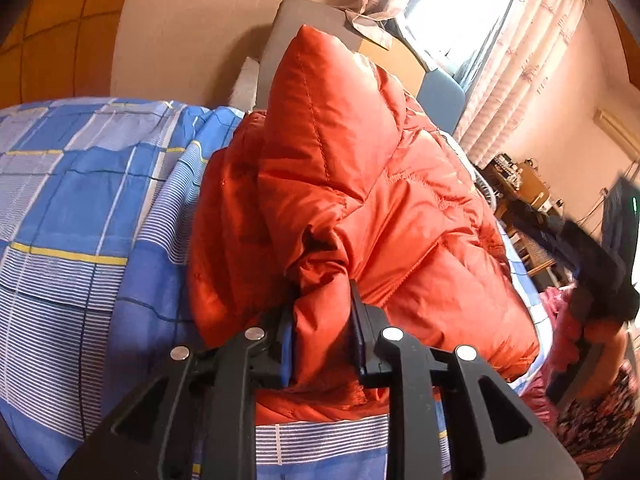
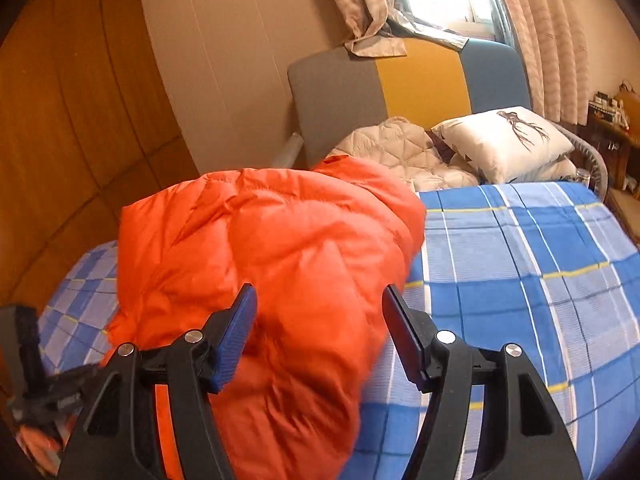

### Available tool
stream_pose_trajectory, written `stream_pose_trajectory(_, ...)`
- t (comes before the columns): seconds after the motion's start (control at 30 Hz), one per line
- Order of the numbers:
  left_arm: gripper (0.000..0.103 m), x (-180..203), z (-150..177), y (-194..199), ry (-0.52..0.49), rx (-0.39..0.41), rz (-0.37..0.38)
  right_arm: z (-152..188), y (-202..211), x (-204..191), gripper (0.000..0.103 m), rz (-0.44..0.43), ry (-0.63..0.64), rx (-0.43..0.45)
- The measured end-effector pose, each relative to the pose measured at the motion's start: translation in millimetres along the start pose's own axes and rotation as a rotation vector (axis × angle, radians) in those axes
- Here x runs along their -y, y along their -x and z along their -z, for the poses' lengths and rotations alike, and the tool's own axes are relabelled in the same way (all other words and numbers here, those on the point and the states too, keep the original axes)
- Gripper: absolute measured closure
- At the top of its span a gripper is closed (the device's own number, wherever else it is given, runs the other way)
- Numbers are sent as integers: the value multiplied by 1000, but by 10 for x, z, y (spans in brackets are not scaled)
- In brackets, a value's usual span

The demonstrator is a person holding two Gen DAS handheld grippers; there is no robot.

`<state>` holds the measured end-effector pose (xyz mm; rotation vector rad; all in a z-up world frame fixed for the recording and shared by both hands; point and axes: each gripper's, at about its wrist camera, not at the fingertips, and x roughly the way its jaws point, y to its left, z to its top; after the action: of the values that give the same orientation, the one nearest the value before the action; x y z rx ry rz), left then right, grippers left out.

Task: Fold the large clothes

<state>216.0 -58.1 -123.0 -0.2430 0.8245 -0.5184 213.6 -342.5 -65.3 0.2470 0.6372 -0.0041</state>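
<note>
Left tool [image 1: 320,336] pinching orange jacket [image 1: 360,200] fold; right tool [image 2: 320,320] spread, jacket between, ungripped — mid-fold on bed [image 2: 520,260]; next, regrip free edge.

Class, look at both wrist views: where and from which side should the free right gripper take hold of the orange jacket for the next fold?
Probably the puffy edge nearest the right gripper, approached from the near bed side. The jacket lies bunched there, its rim raised between the open fingers, so a thin fold pinches easily. The left gripper already clamps the opposite bunched end.
</note>
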Motion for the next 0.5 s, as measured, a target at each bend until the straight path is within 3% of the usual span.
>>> stream_pose_trajectory(0.17,81,2,14,39,12,17,-55,-121,-326,-197,59,33,18,-62)
stream_pose_trajectory(0.33,81,90,53,105,-41,52,-151,-134,-450,-228,59,107,-52,-100)
stream_pose_trajectory(0.5,81,226,99,144,-107,79,-235,-250,-552,-426,59,85,15,-97)
